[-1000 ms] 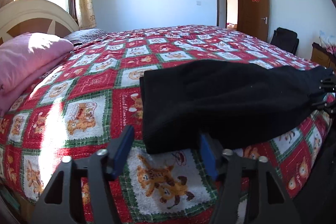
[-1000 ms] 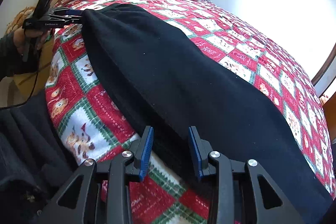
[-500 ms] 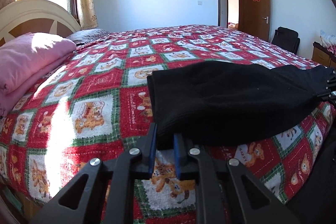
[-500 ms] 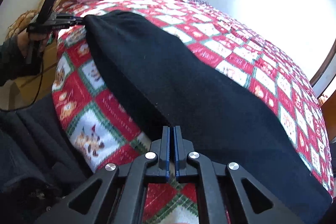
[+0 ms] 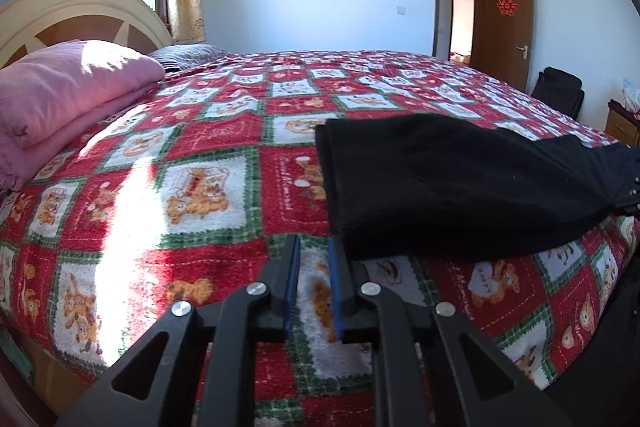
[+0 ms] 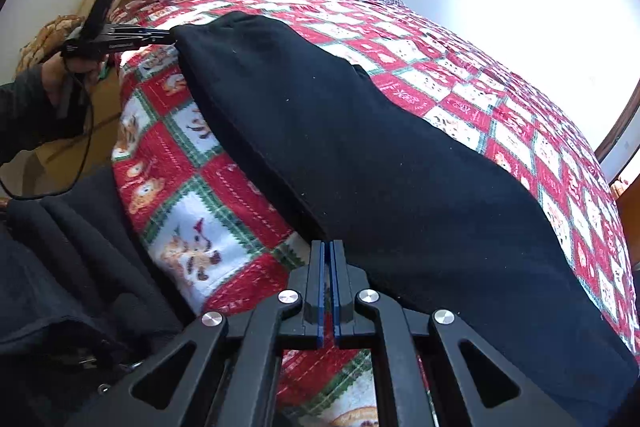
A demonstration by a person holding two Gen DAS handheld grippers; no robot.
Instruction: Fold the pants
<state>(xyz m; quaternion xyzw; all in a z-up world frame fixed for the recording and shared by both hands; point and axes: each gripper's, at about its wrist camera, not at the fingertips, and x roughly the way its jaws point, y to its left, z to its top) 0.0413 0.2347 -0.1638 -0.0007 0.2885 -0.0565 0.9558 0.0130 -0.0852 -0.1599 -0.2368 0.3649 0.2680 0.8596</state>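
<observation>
Pants [image 5: 460, 187]: black, lying along the bedspread's [image 5: 208, 147] near edge
Left gripper [image 5: 314, 241]: jaws just closed to a narrow gap at the hem corner; grip unclear
Right gripper [image 6: 329, 247]: pads together beside the pants' edge

Both your grippers have closed from wide open: the left gripper [image 5: 314, 259] to a narrow gap at the black pants' [image 5: 460, 183] corner, the right gripper [image 6: 328, 263] fully at their edge
</observation>
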